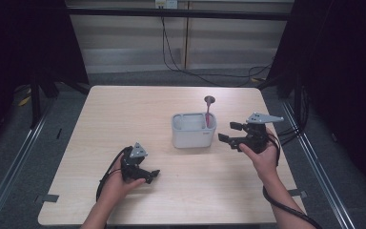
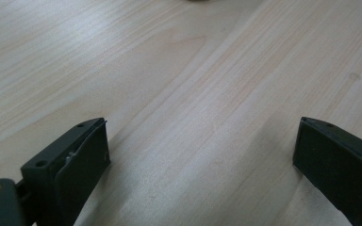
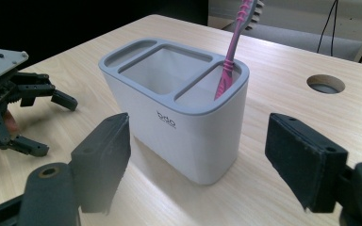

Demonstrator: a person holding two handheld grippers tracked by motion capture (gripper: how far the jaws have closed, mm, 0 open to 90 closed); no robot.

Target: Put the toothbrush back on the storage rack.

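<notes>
Right gripper (image 3: 195,160) fingers wide; the holder (image 3: 179,113) with a pink toothbrush (image 3: 233,47) stands just beyond them. Left gripper (image 2: 200,155) fingers wide over bare table (image 2: 179,70).

- The left gripper (image 1: 148,175) is black, with a small grey three-cornered plate (image 1: 137,151) on top and a black cable (image 1: 106,177) looping from its back.
- The right gripper (image 1: 230,132) is black too, topped by a larger grey three-cornered plate (image 1: 264,118) with small holes; a black cable (image 1: 286,208) trails along the forearm.
- Each jaw is a flat black block with a dark pad on its inner face and small screw holes.
- Both forearms are bare, with no sleeves.
</notes>
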